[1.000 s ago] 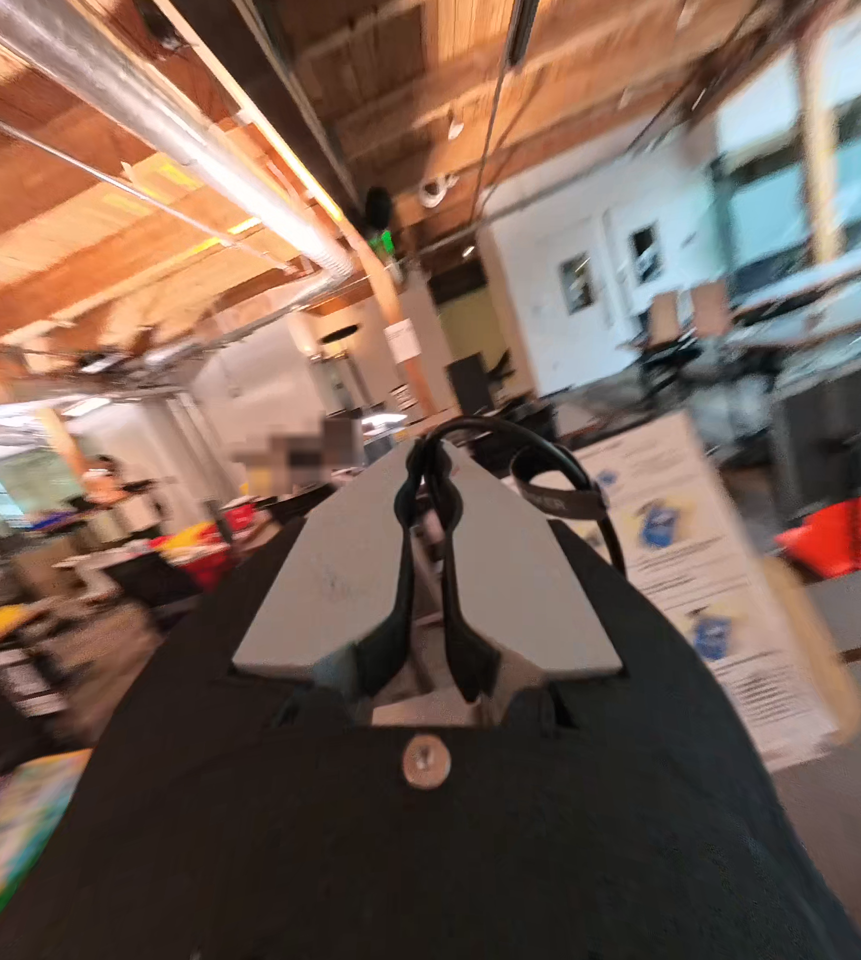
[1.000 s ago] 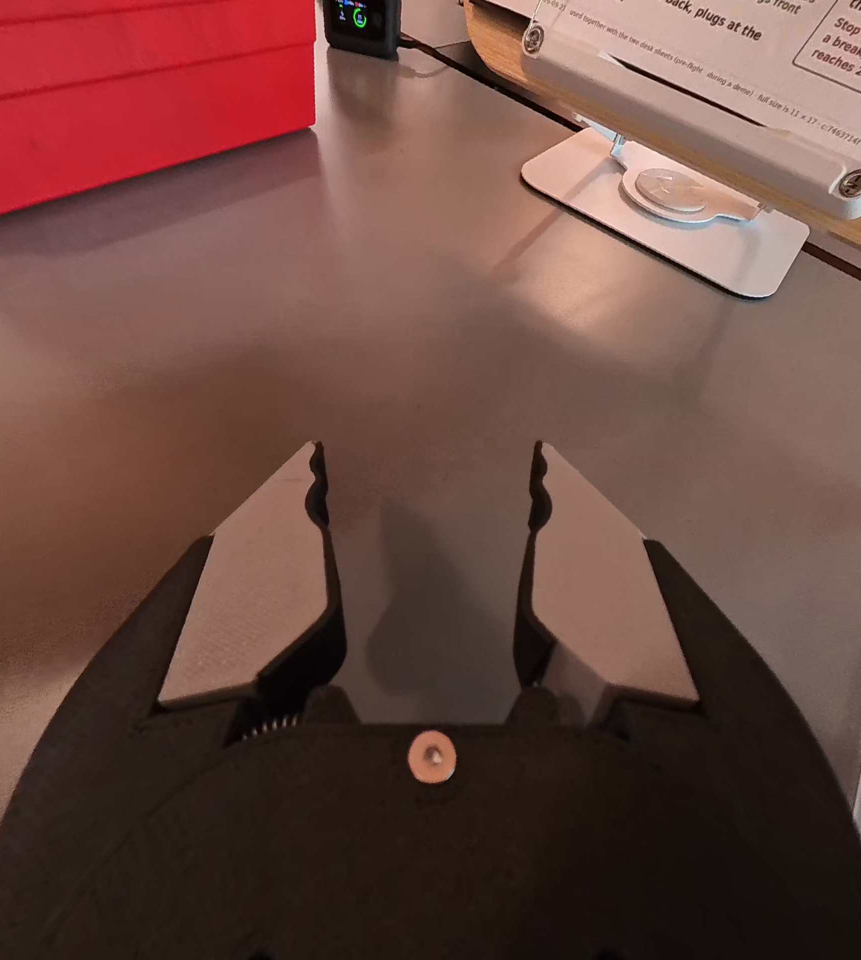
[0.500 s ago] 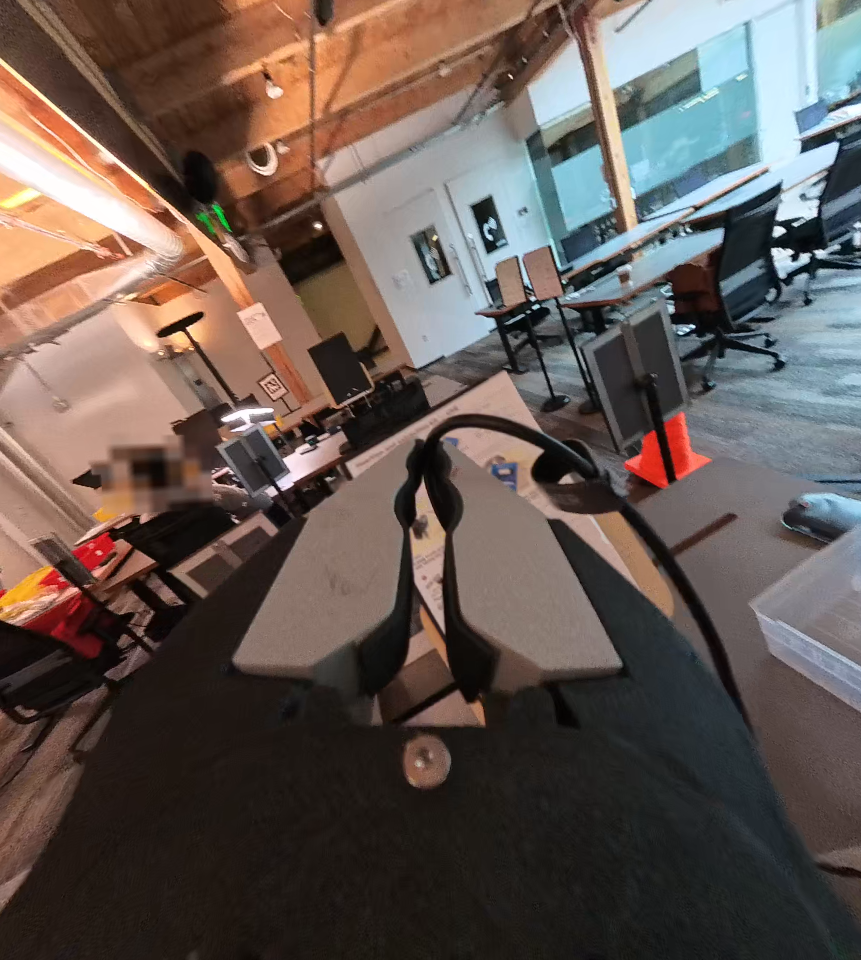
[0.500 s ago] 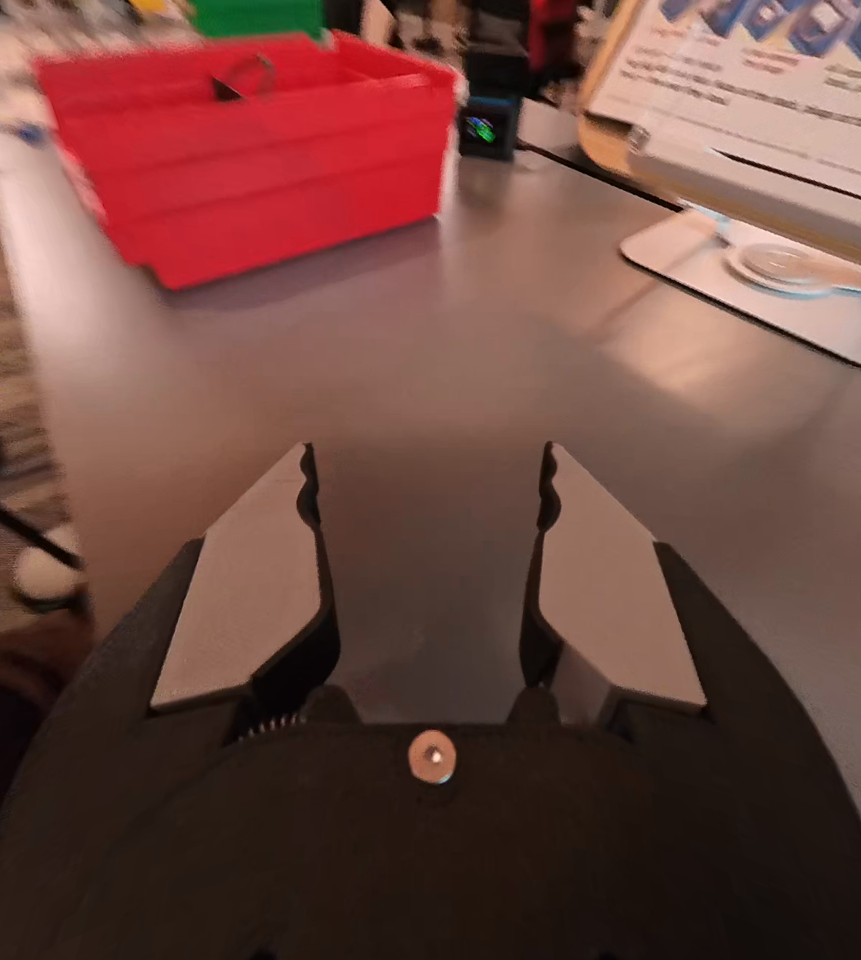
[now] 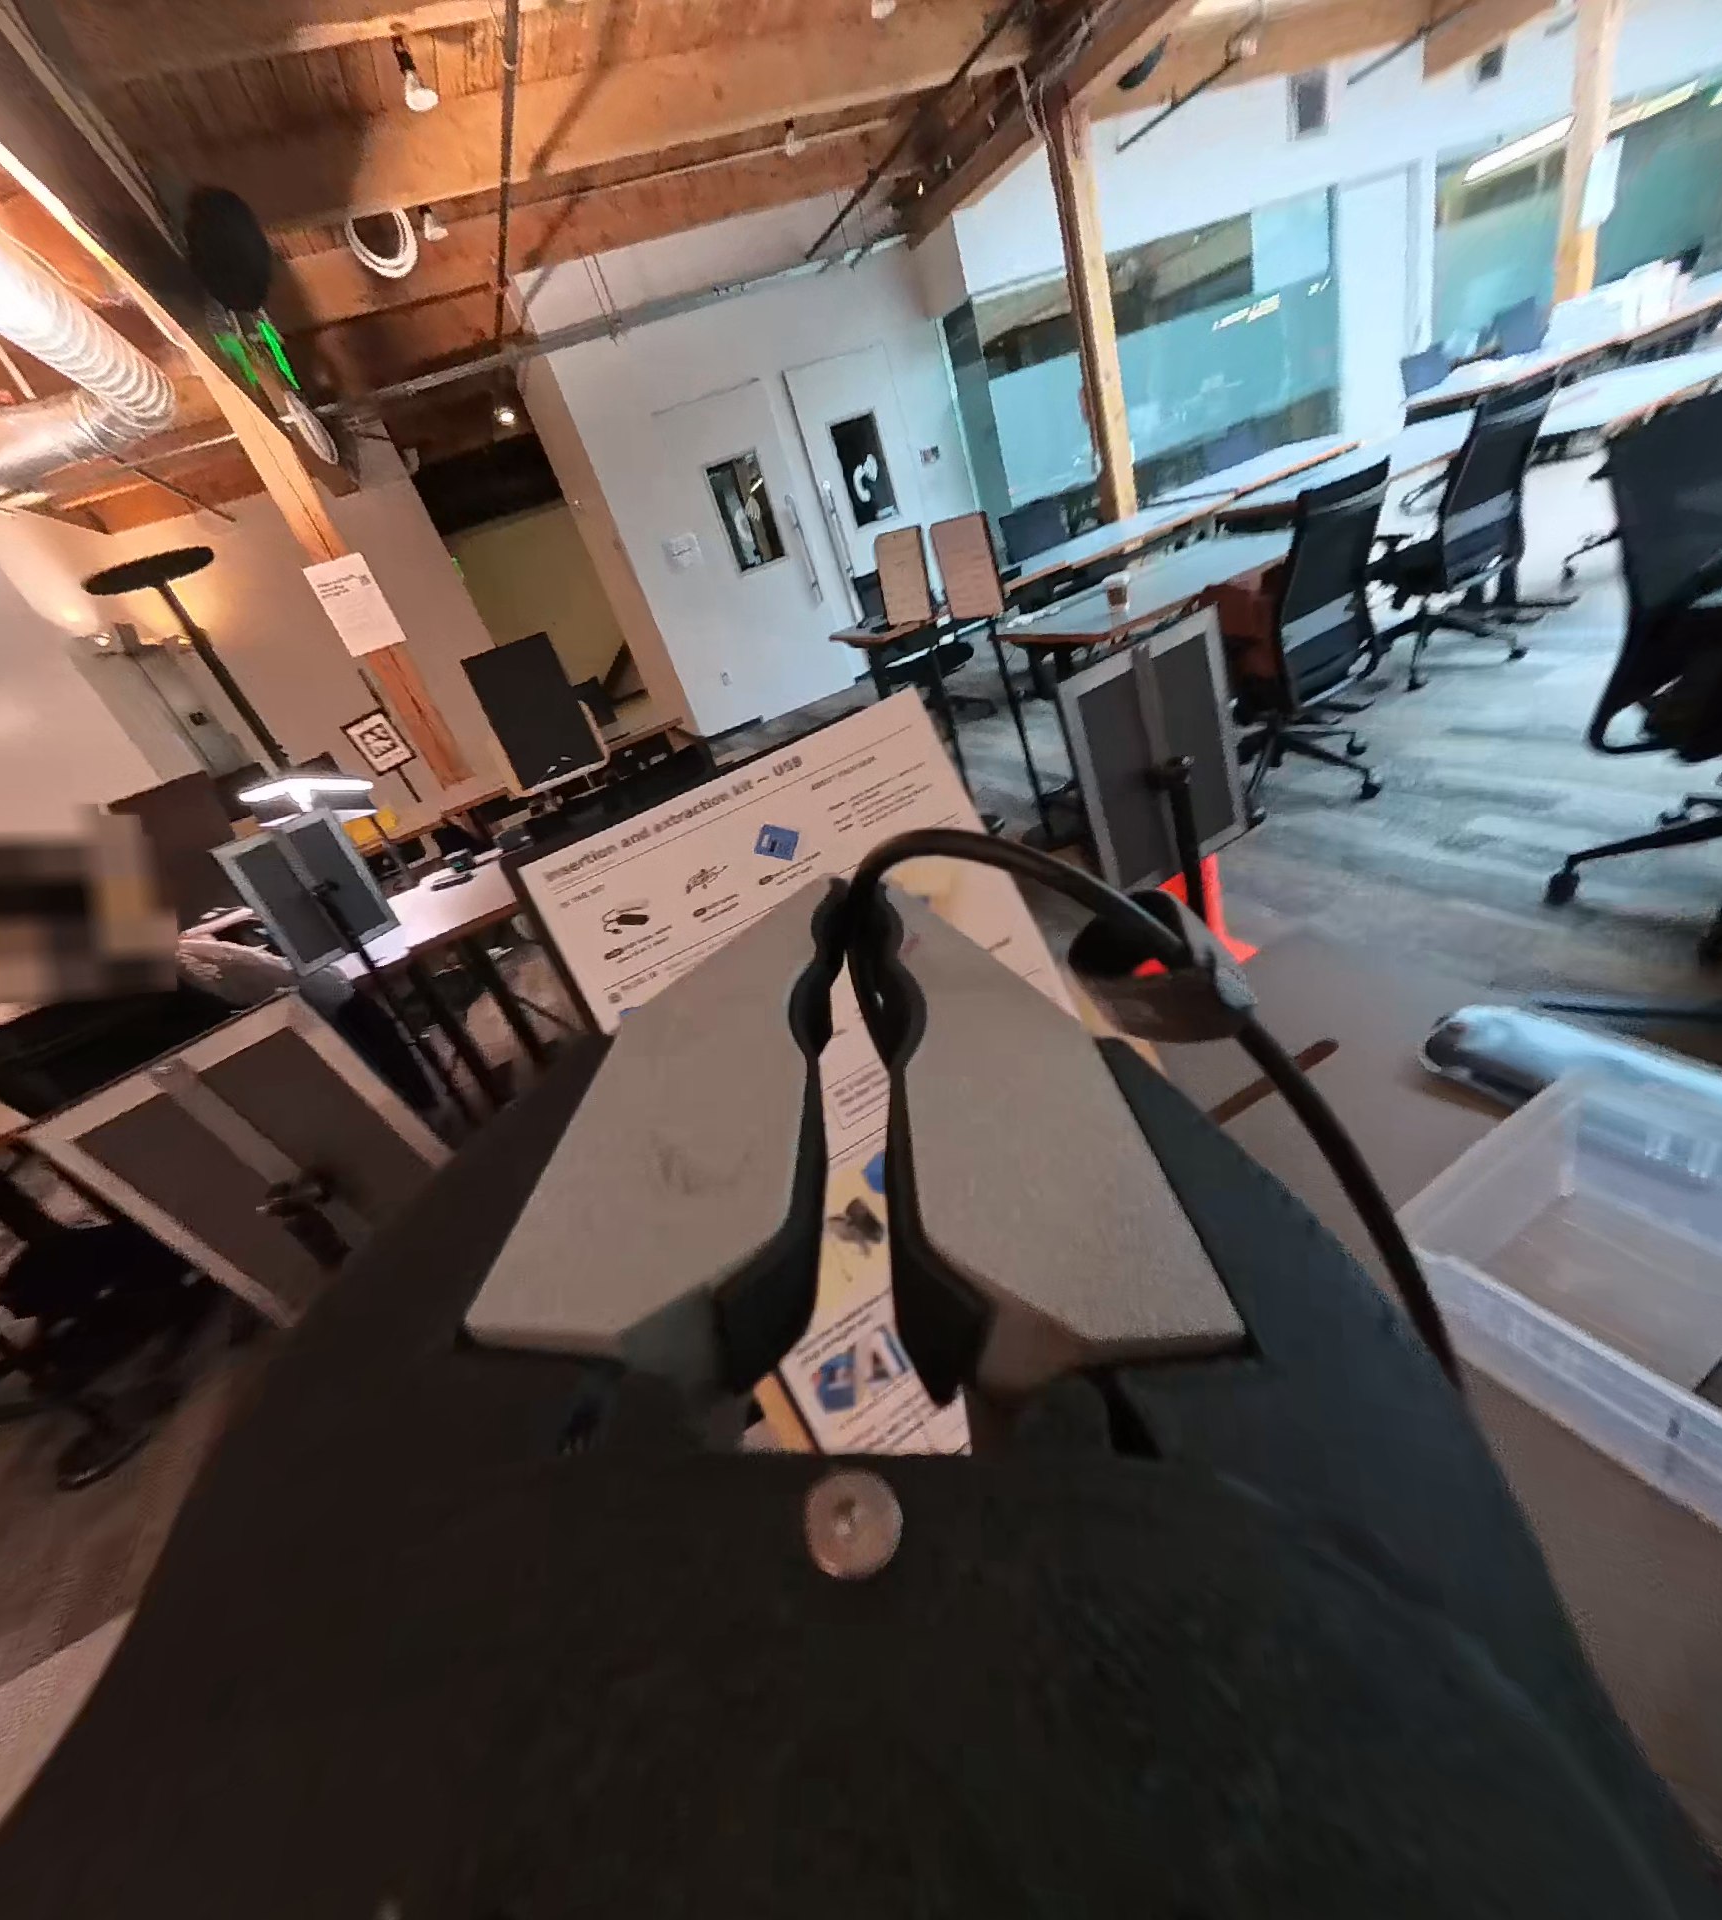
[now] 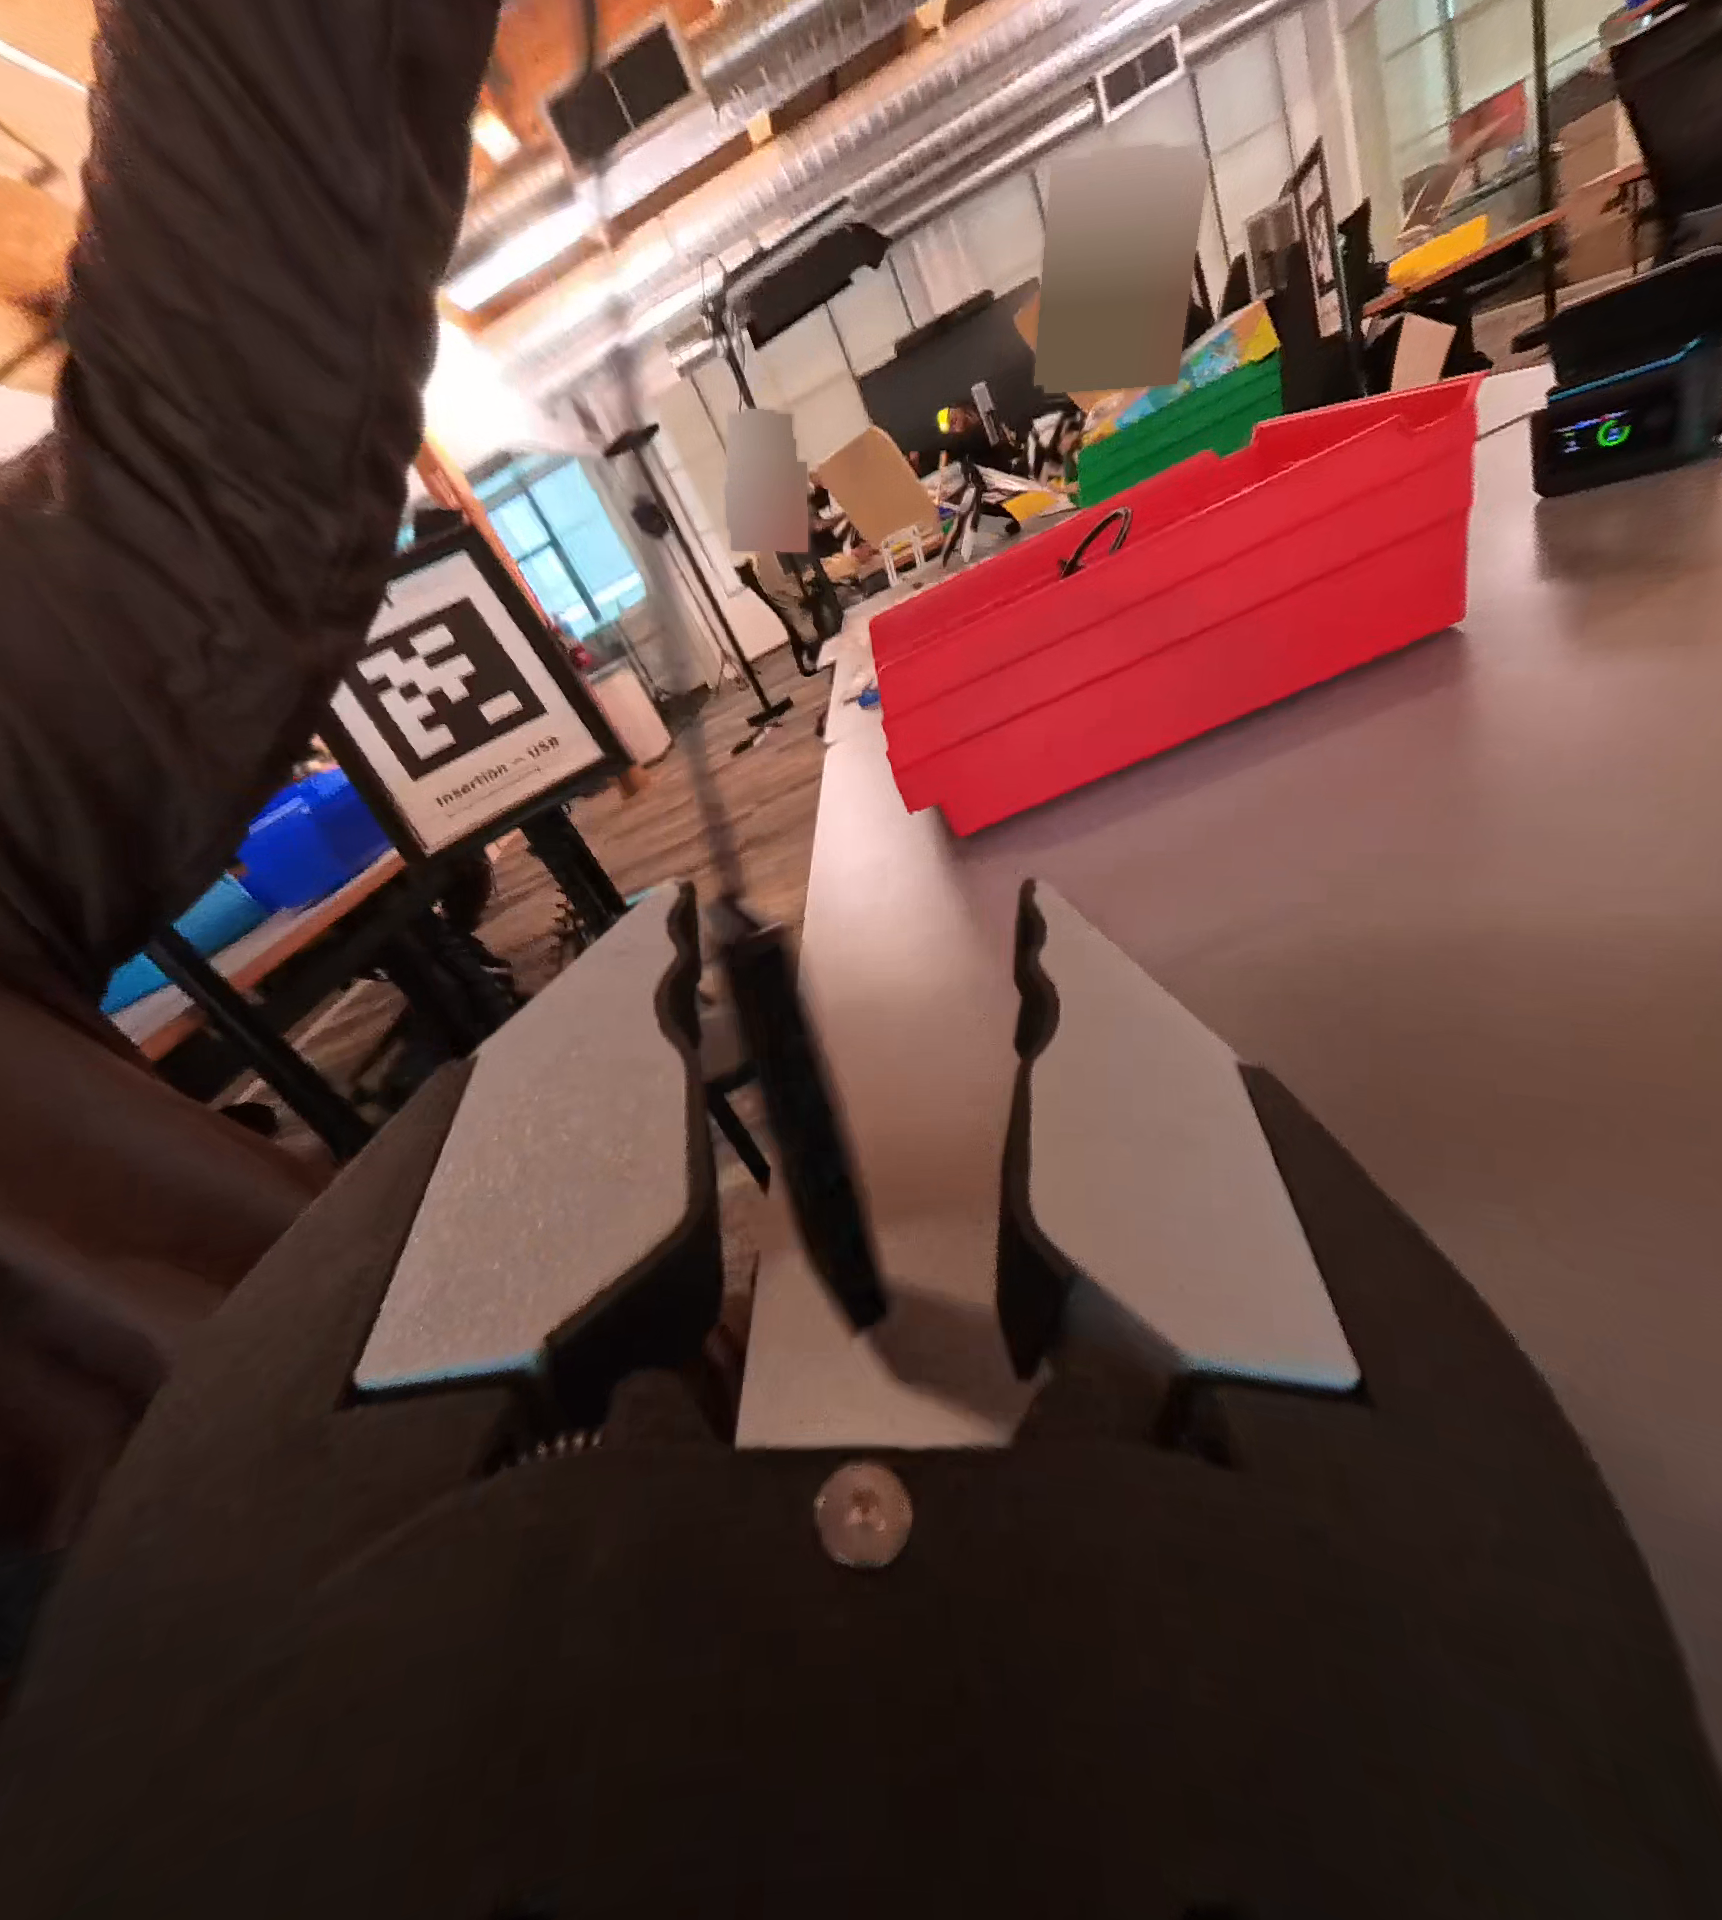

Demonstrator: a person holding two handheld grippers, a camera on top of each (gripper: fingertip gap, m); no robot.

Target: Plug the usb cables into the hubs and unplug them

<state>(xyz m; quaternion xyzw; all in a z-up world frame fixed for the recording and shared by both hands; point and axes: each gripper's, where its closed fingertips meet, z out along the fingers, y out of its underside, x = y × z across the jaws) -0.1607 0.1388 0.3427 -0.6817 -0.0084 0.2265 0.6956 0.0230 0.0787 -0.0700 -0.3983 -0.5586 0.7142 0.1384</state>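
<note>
**Inspector:** Black rubber-sheathed cable (image 5: 1283, 1070) is pinched at the very tips of your left gripper (image 5: 862, 914). Its grey fingers (image 5: 691, 1143) are pressed together on the cord, which arches up and to the right, passes a black strap loop (image 5: 1163, 987), then drops out of sight beside the gripper body.

**Operator:** And my right side?

**Inspector:** Your right gripper (image 6: 852, 904) stands with its fingers (image 6: 566, 1174) spread apart, gripping nothing. A slim black bar-shaped hub (image 6: 805, 1122) hangs tilted in the gap between them from a thin dark cord (image 6: 717, 821) that runs upward. It is blurred, and I cannot tell whether it touches either finger. Your dark sleeve (image 6: 213, 416) rises at the left of that view.

**Operator:** What lies on the bench?

**Inspector:** The grey bench (image 6: 1459, 935) carries a red plastic bin (image 6: 1179, 644) with a black cable loop (image 6: 1096, 545) showing above its rim, and a small black device with a lit screen (image 6: 1626, 436) near the far right edge. In the left wrist view you have a clear plastic tray (image 5: 1615, 1278) at the right, a printed instruction sheet on a stand (image 5: 763, 862) just beyond the fingertips, and a silver-grey oblong object (image 5: 1522, 1049) behind the tray.
</note>
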